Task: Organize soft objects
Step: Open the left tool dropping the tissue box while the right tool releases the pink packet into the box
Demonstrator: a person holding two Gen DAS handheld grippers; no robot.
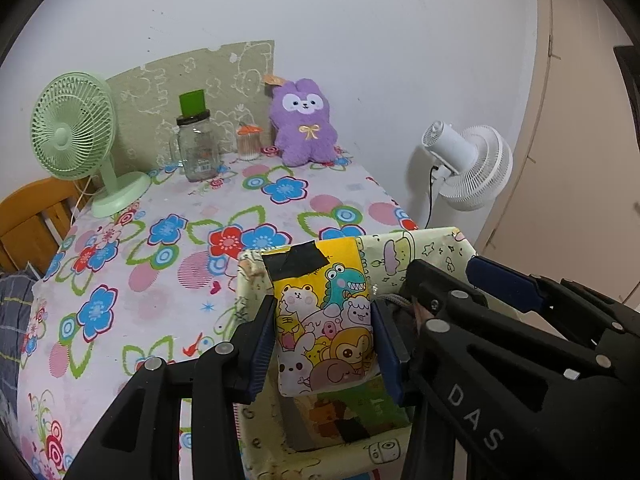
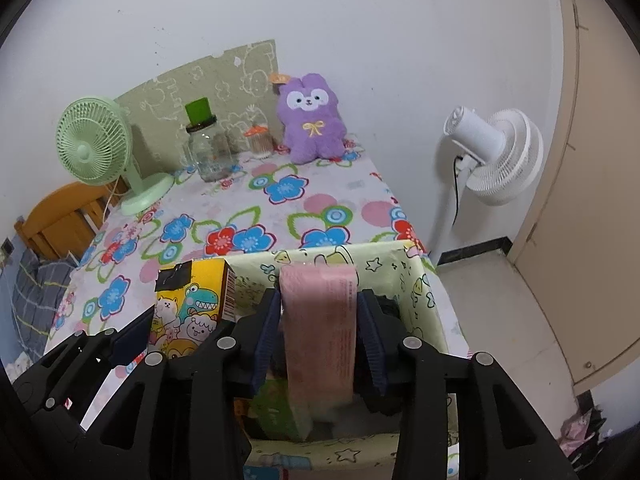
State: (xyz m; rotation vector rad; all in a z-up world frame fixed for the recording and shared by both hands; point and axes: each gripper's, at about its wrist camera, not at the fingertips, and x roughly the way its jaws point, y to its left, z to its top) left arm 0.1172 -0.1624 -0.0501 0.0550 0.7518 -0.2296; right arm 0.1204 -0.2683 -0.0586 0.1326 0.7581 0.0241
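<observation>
Glossy plastic tissue pack (image 1: 324, 316); fuzzy plush rabbit (image 1: 303, 122); clear glass jar (image 1: 197, 151).

Table (image 1: 224, 200), mid-frame, covered by a white cloth printed with blue, red and pink flowers. On it, along the far edge, left to right: mint-green desk fan (image 1: 76, 136); glass jar (image 1: 197, 148) with dark lid and green cap; small orange-lidded container (image 1: 249, 142); purple plush rabbit (image 1: 304, 124). Near right corner: cartoon-print storage box (image 1: 432, 246).

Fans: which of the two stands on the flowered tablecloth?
The mint-green desk fan, at the table's left edge beside the clear glass jar. The white pedestal fan stands off the table, past its right edge, against the wall.
</observation>
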